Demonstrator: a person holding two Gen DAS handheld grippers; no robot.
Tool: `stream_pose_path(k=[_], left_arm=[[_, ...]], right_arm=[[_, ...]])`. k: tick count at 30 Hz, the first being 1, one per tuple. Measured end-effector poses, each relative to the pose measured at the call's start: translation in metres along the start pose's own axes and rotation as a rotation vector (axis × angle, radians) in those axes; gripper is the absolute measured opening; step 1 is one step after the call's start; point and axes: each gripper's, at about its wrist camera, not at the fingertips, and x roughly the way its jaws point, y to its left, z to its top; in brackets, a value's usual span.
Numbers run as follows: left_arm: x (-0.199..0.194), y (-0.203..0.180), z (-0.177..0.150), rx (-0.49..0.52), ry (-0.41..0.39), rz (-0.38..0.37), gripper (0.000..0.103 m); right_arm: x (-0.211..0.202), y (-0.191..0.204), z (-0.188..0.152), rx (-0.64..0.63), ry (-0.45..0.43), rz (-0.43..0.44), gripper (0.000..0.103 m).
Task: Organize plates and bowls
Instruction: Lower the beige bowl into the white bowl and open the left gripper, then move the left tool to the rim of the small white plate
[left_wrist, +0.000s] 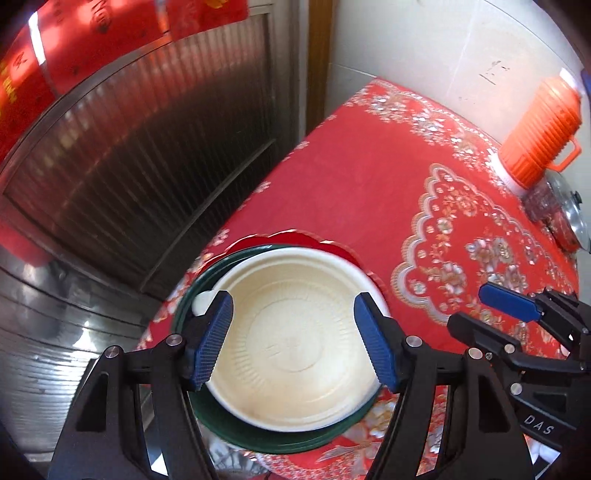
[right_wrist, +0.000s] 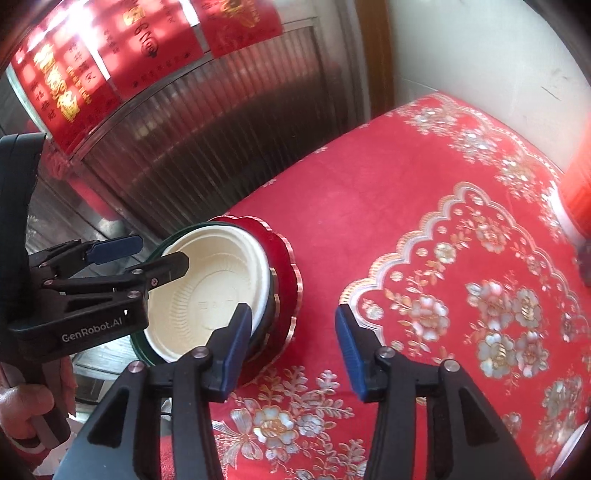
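Note:
A cream bowl (left_wrist: 295, 339) sits in a dark green plate (left_wrist: 258, 439), which rests on a red scalloped plate (left_wrist: 340, 247) near the left edge of the red floral table. My left gripper (left_wrist: 293, 339) is open above the bowl, its blue pads either side of it, not touching. The stack also shows in the right wrist view: bowl (right_wrist: 210, 295), red plate (right_wrist: 284, 266). My right gripper (right_wrist: 291, 354) is open and empty just right of the stack. The left gripper (right_wrist: 147, 254) shows there above the bowl; the right gripper (left_wrist: 491, 314) shows in the left wrist view.
An orange ribbed thermos (left_wrist: 539, 133) and a glass lid (left_wrist: 572, 214) stand at the table's far right by the white wall. A metal ribbed door (left_wrist: 140, 147) with red banners lies past the table's left edge. A white item (right_wrist: 569, 450) peeks in at bottom right.

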Motion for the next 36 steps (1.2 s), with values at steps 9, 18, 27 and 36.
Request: stream_pose_path(k=[9, 18, 27, 36], left_arm=[[0.002, -0.090, 0.015, 0.133, -0.041, -0.093, 0.069], [0.007, -0.183, 0.008, 0.282, -0.041, -0.195, 0.069], [0.005, -0.271, -0.010, 0.412, -0.027, -0.287, 0.069], [0.006, -0.347, -0.038, 0.538, 0.006, -0.349, 0.069]], right_arm=[[-0.033, -0.060, -0.024, 0.178, -0.060, -0.120, 0.062], [-0.067, -0.122, -0.065, 0.349, -0.081, -0.235, 0.066], [-0.107, -0.180, -0.118, 0.530, -0.113, -0.335, 0.070], [-0.144, -0.222, -0.173, 0.676, -0.131, -0.397, 0.072]])
